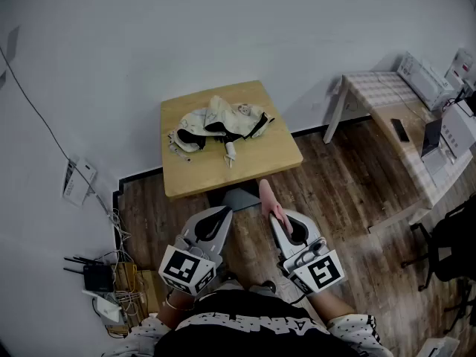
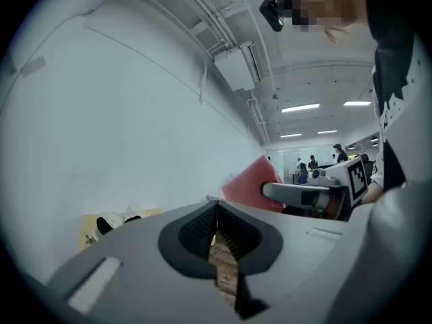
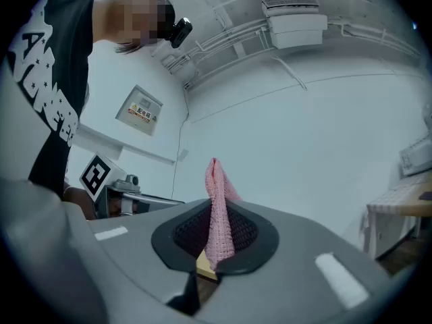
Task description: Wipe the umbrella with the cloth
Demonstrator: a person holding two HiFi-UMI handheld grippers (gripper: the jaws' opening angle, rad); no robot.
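A folded cream and black umbrella (image 1: 216, 125) lies crumpled on the small wooden table (image 1: 275, 158), its handle toward the near edge; part of the umbrella (image 2: 111, 221) shows low at the left of the left gripper view. My right gripper (image 1: 268, 208) is shut on a pink cloth (image 1: 270, 201) that sticks up past its tips; the pink cloth (image 3: 217, 211) stands pinched between the jaws. My left gripper (image 1: 224, 213) is shut and holds nothing. Both grippers hover over the floor, short of the table's near edge.
A white wall stands behind the table. A second table (image 1: 401, 103) with devices and a phone stands at the right. A router and cables (image 1: 100, 277) lie on the floor at the left. A dark chair (image 1: 454, 248) is at the far right.
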